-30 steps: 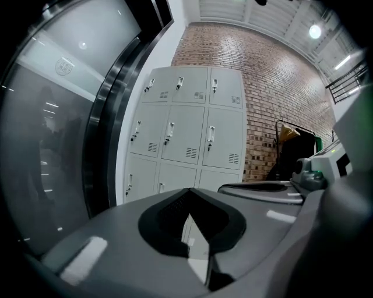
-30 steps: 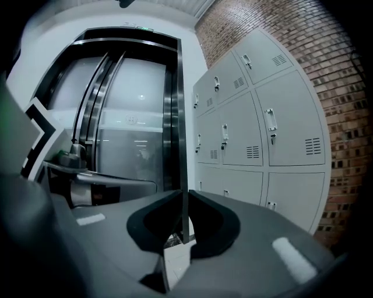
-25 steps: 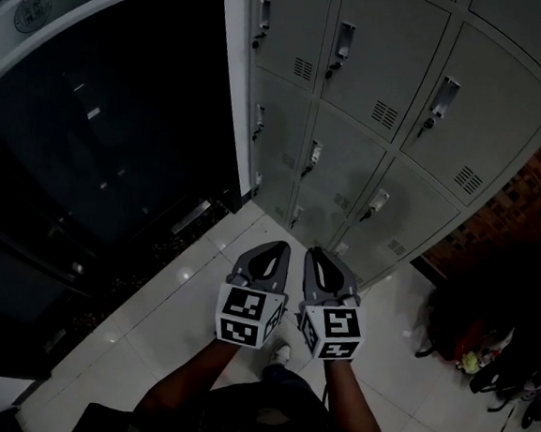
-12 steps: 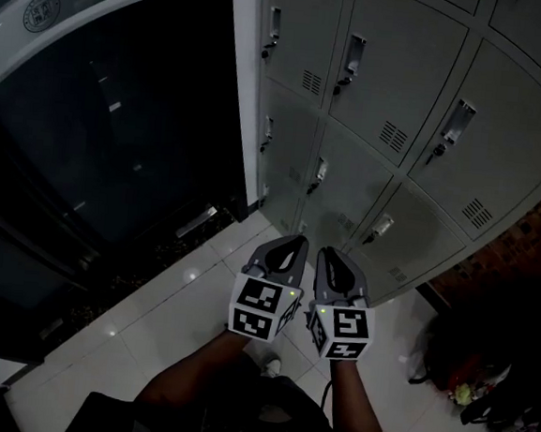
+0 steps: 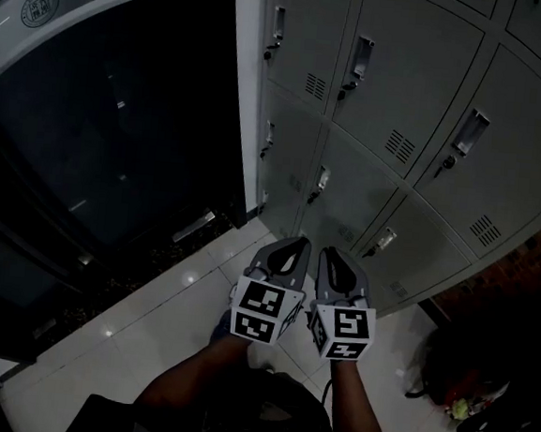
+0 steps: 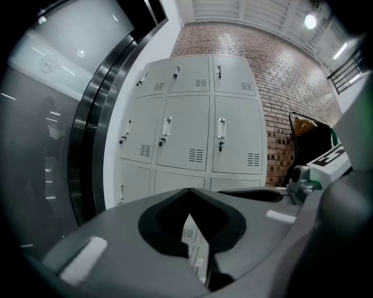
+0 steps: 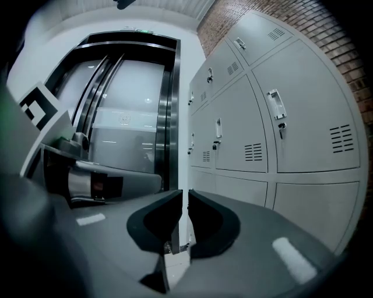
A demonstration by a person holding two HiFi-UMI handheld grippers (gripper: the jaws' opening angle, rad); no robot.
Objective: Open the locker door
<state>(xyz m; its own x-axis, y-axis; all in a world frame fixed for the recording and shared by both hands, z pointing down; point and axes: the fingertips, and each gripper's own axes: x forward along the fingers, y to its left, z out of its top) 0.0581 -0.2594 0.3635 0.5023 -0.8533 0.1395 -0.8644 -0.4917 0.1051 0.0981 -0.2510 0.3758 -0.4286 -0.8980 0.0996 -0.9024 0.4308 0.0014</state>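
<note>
Left gripper [image 5: 297,244], right gripper [image 5: 328,252]: seemingly closed

My hands are hiding behind the marker cubes of the left gripper [image 5: 293,244] and right gripper [image 5: 329,253] in the head view, with only my forearms [image 5: 195,382] showing. The lockers [image 5: 379,163] are running off the top and right edges there. The dark bags [image 5: 480,398] at lower right are getting clipped by the edge and are too murky to sort out. The emblem [image 5: 39,7] on the glass is coming through too small to read. In the left gripper view, my own jaws are covering the bottom locker doors
</note>
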